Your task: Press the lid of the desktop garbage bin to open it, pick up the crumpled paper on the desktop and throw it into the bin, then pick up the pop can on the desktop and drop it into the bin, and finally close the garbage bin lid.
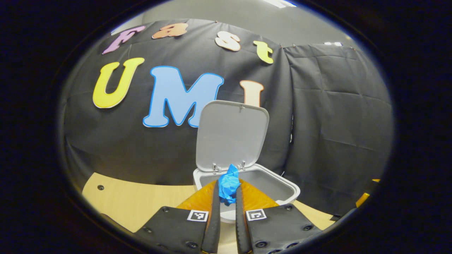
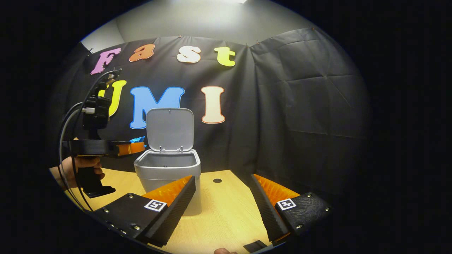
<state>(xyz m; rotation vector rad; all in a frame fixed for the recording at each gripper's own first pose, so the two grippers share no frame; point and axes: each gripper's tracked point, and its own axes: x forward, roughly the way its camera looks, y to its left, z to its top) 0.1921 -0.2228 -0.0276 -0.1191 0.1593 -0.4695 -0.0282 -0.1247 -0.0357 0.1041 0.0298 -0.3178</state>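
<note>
blue crumpled paper [image 1: 229,184] sits pinched between the two fingers of your left tool [image 1: 227,197] in the left gripper view, the fingers drawn in close so both press its sides. just past the fingertips is the grey garbage bin [image 1: 282,190], its mouth open and its lid [image 1: 231,135] standing upright on the hinges at the far rim. the paper hangs over the bin's near edge. pale wood counter [image 1: 134,201] lies below and to the tool's left.

in the right gripper view your right tool [image 2: 223,192] is spread wide with nothing between its fingers, hovering above the wood counter [image 2: 226,211]. the bin [image 2: 166,169] stands ahead and a little left of it, touching nothing, lid [image 2: 170,128] raised. further left your hand [image 2: 76,169] grips the left tool [image 2: 136,145], held level beside the bin's upper rim, a bit of the blue paper [image 2: 138,139] showing at its tip.
</note>
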